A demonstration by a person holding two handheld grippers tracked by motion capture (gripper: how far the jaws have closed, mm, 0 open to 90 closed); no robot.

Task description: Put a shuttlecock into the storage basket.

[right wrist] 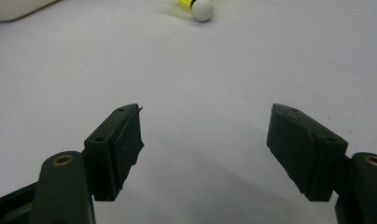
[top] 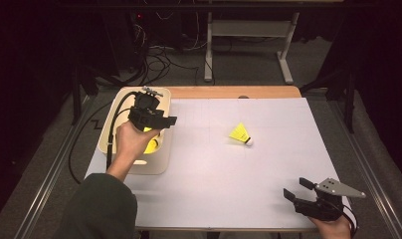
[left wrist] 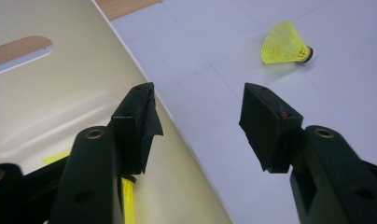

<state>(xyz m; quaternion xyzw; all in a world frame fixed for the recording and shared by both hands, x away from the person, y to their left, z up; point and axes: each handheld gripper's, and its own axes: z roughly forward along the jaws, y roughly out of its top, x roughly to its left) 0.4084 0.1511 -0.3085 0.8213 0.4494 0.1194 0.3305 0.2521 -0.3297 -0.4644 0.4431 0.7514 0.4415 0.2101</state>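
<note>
1. The left tool point(top: 161, 121) hangs over the right rim of the cream bin point(top: 159, 167) at the counter's left edge. Its jaws are spread and nothing is between them.
2. A yellow shuttlecock point(top: 151, 145) already lies in the bin, under the hand; a strip of its yellow skirt point(left wrist: 129, 200) shows below the left tool's jaw.
3. The other shuttlecock point(top: 241, 134) lies on its side on the white counter point(top: 229, 174), well apart from the bin, with its white cork toward the near right.
4. The right tool point(top: 297, 189) rests at the near right corner, released and empty, pointing across the bare counter toward that shuttlecock's cork point(right wrist: 203, 9).
5. The step in hand looks like fetching the loose shuttlecock for the bin. Lift the left tool clear of the rim first, so a jaw does not catch the wall.
6. Come down on it from above with the jaws straddling the cork end or the narrow neck. The mesh skirt is soft and would likely crush or slip.
7. Close gently: it is light and may roll away if one pad touches first.
8. Carry it over the bin's middle before releasing.
</note>
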